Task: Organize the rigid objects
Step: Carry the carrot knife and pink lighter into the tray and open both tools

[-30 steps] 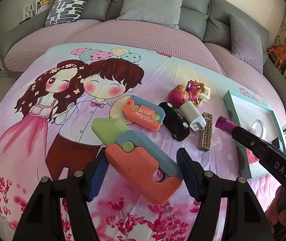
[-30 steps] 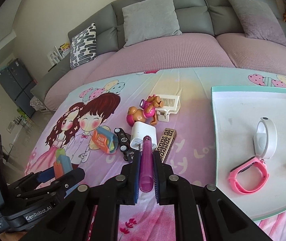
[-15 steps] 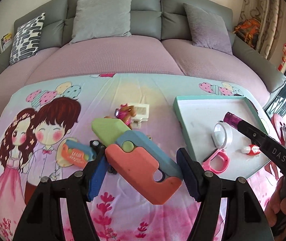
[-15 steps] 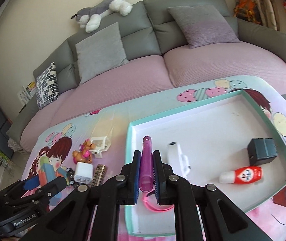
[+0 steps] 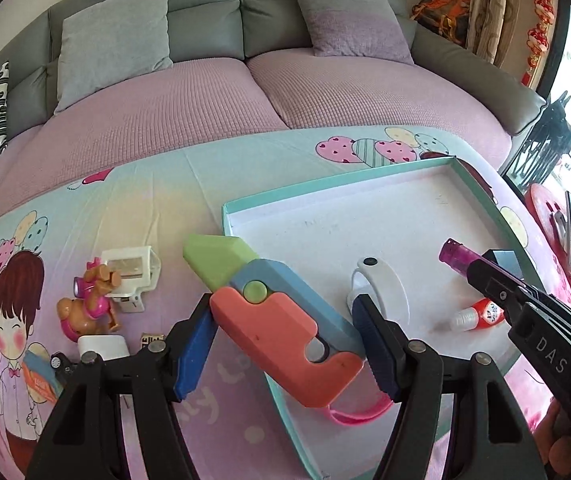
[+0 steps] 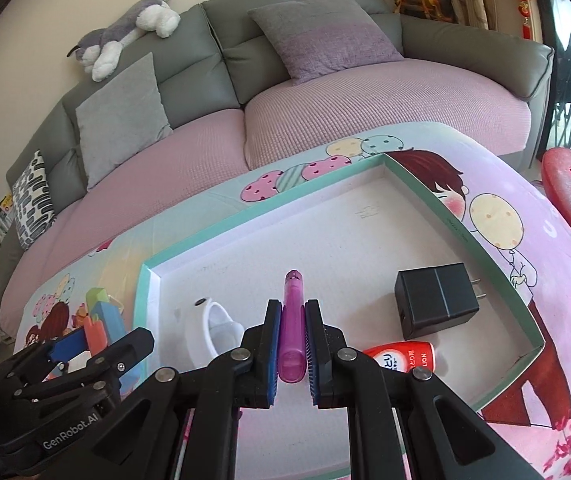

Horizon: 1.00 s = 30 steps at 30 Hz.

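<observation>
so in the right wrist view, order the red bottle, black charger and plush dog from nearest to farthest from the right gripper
1. red bottle: just right of the right gripper, lying in the tray.
2. black charger: farther back on the right, also in the tray.
3. plush dog: far off, on top of the sofa back, upper left.

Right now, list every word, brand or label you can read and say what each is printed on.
"DAS": on the right gripper, seen from the left wrist.
"GenRobot.AI": on the left gripper, seen from the right wrist.
"LION": on the red bottle; its other print is unreadable.
Orange toy by the cartoon couple: print too blurred.
</observation>
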Available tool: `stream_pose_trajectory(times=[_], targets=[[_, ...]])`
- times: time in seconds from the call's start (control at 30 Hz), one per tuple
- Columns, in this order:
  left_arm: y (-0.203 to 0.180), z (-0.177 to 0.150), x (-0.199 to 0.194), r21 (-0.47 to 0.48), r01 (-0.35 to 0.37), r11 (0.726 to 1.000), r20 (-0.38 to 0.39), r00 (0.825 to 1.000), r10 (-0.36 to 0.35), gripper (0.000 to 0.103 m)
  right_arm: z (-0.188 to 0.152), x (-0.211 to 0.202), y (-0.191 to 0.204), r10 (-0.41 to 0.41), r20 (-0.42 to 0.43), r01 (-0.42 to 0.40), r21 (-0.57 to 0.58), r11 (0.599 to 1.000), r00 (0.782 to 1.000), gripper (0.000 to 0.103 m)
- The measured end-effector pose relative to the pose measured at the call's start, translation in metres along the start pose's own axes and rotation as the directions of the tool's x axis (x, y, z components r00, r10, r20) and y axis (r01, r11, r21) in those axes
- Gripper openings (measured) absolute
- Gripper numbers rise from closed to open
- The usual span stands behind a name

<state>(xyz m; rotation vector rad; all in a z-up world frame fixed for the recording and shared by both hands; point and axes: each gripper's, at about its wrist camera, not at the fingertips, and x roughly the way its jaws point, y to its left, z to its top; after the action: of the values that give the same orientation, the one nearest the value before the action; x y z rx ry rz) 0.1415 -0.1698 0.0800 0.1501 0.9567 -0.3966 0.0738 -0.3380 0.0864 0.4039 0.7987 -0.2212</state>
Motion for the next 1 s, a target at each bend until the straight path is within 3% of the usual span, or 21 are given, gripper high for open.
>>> stream_pose_trajectory(times=[0.67,1.0], targets=[[-0.021,-0.006,0.030,0.000,0.022,1.000,-0.056,0.998,-0.022,0.070,-0.007,0.021,-0.011,-0.089,-0.095,0.088,-0.008,0.996,0.992,0.013],[-0.017,-0.002,0.003,0.014,-0.034,0.999,-0.003,0.999,0.034,0.074,0.000,0.001,-0.008,-0.085,-0.044,0.084,-0.018,0.996,0.995,0.013]])
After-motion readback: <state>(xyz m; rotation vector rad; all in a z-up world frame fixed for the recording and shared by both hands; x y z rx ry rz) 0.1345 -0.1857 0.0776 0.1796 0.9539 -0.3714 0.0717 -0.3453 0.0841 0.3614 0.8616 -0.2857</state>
